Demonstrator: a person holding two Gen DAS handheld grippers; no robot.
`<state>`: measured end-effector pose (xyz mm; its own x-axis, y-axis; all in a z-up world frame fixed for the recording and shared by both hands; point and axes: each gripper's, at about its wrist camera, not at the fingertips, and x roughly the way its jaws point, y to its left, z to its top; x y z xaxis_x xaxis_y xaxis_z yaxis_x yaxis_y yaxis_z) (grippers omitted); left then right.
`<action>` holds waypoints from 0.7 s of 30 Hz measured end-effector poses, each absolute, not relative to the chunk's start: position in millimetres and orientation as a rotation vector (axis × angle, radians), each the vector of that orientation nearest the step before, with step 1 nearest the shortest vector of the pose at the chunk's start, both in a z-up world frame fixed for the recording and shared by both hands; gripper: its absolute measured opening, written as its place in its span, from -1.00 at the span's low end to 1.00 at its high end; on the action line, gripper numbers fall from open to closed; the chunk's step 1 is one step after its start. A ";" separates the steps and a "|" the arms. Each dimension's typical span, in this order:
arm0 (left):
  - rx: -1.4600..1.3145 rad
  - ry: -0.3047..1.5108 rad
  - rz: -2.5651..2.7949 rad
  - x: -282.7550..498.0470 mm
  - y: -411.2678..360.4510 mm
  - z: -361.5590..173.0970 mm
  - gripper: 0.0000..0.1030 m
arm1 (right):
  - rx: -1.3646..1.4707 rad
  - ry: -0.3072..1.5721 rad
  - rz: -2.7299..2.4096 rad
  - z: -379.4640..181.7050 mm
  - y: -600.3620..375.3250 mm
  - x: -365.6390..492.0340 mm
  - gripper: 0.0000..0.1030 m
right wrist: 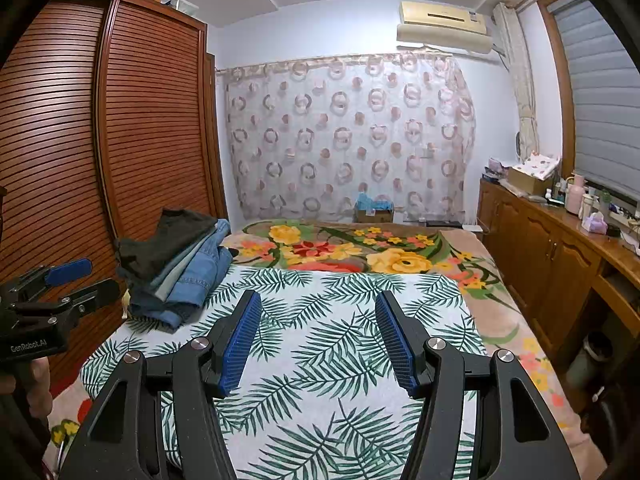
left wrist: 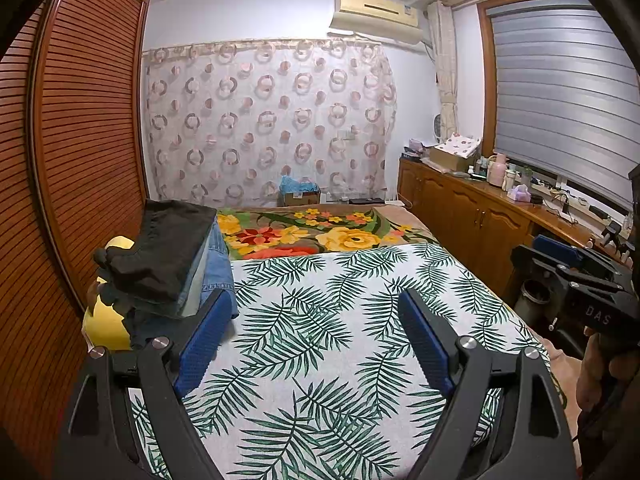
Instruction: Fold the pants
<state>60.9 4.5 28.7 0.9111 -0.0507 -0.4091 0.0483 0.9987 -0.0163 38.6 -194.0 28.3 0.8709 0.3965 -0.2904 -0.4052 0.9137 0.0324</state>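
Note:
A stack of folded pants (left wrist: 172,256) lies at the bed's left edge: dark pants on top, blue denim below. It also shows in the right wrist view (right wrist: 180,268). My left gripper (left wrist: 316,300) is open and empty above the leaf-print cloth (left wrist: 340,340), just right of the stack. My right gripper (right wrist: 318,300) is open and empty over the same cloth (right wrist: 320,360). The left gripper shows at the left of the right wrist view (right wrist: 80,280), the right gripper at the right edge of the left wrist view (left wrist: 576,264).
A floral blanket (left wrist: 320,232) covers the far end of the bed. A slatted wooden wardrobe (left wrist: 80,140) stands on the left. A wooden cabinet (left wrist: 480,208) with bottles and boxes runs along the right. A yellow cushion (left wrist: 104,320) sits beside the stack.

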 end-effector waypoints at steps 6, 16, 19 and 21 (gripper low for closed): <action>-0.006 0.422 -0.051 60.8 4.4 28.5 0.66 | -0.030 0.297 0.419 28.2 -194.2 38.8 0.19; -0.007 0.420 -0.051 60.6 4.8 28.3 0.66 | -0.028 0.295 0.415 28.3 -193.9 38.1 0.19; -0.008 0.420 -0.051 60.6 5.0 28.1 0.66 | -0.027 0.296 0.415 28.2 -193.9 38.1 0.19; -0.007 0.420 -0.051 60.6 5.2 28.0 0.66 | -0.028 0.296 0.414 28.5 -193.8 38.0 0.19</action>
